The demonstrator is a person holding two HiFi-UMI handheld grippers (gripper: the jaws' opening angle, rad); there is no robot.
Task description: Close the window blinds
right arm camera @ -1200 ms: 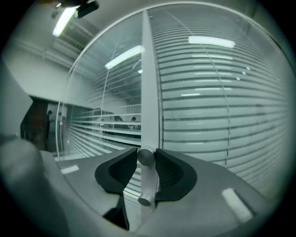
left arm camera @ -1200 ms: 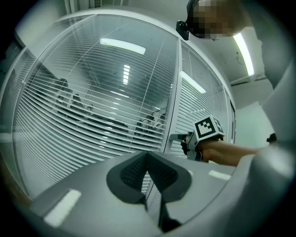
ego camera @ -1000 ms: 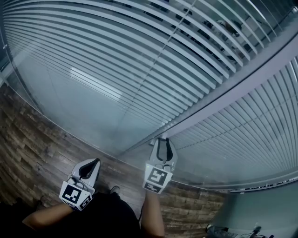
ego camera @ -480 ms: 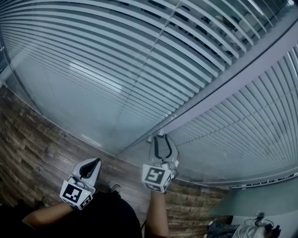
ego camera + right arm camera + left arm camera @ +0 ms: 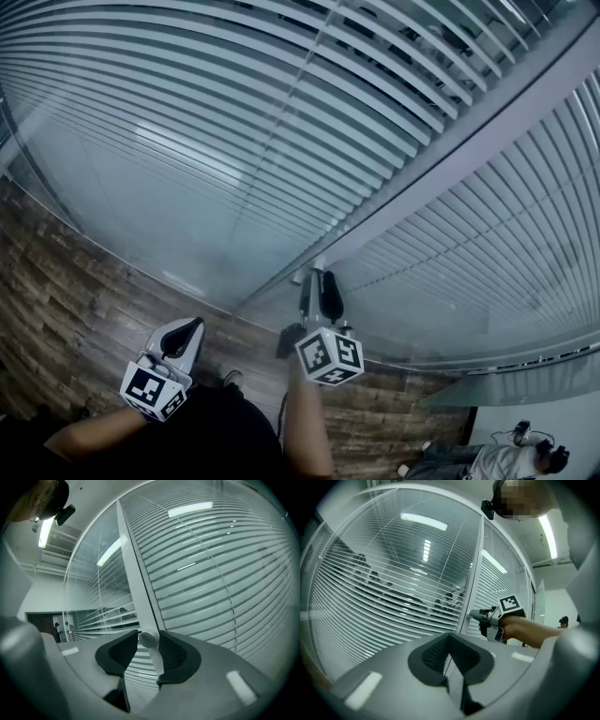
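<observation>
White slatted blinds hang behind glass on both sides of a grey window post. The left panel's slats stand tilted apart, and shapes show between them. A small round knob juts from the post. My right gripper reaches up to it, with the knob between its fingertips. The jaws are opening and I see no firm squeeze on the knob. In the left gripper view the right gripper points at the post. My left gripper hangs low at the left, shut and empty.
Wood-plank floor runs along the foot of the glass. A person crouches at the bottom right. Several people show dimly through the left panel's slats.
My right gripper has rolled about its own axis at the knob, and its marker cube now shows a different side. The left gripper has stayed put.
</observation>
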